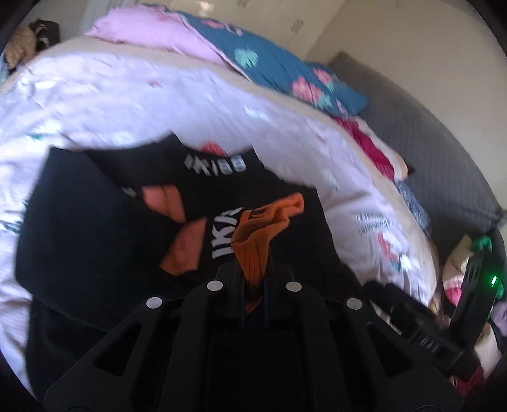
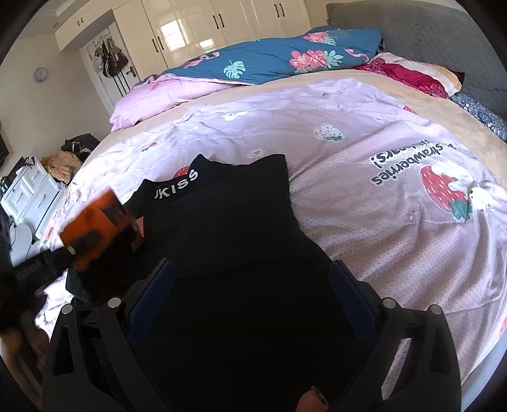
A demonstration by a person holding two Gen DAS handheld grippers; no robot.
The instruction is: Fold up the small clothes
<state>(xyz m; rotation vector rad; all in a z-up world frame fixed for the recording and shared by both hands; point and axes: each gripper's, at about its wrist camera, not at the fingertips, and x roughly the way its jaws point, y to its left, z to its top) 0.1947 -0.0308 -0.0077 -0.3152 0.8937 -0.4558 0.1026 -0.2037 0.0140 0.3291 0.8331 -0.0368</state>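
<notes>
A black garment [image 1: 95, 228] with orange panels and a white-lettered waistband [image 2: 177, 190] lies on the pink strawberry-print bedspread [image 2: 364, 133]. My left gripper [image 1: 253, 279] is shut on a bunched orange piece of fabric [image 1: 263, 231] and holds it above the black cloth; whether this piece belongs to that garment I cannot tell. In the right wrist view that orange piece [image 2: 98, 222] hangs at the left, with the left gripper's black body [image 2: 38, 269] behind it. My right gripper [image 2: 253, 272] is open, its fingers [image 2: 164, 279] spread wide over the near part of the black garment [image 2: 228, 222].
A blue flowered quilt [image 2: 269, 60] and a pink blanket [image 2: 152, 95] lie at the far side of the bed. Red cloth [image 2: 408, 76] and a grey headboard [image 2: 443, 35] are at the right. White wardrobes [image 2: 221, 19] and white drawers [image 2: 28, 187] stand beyond the bed.
</notes>
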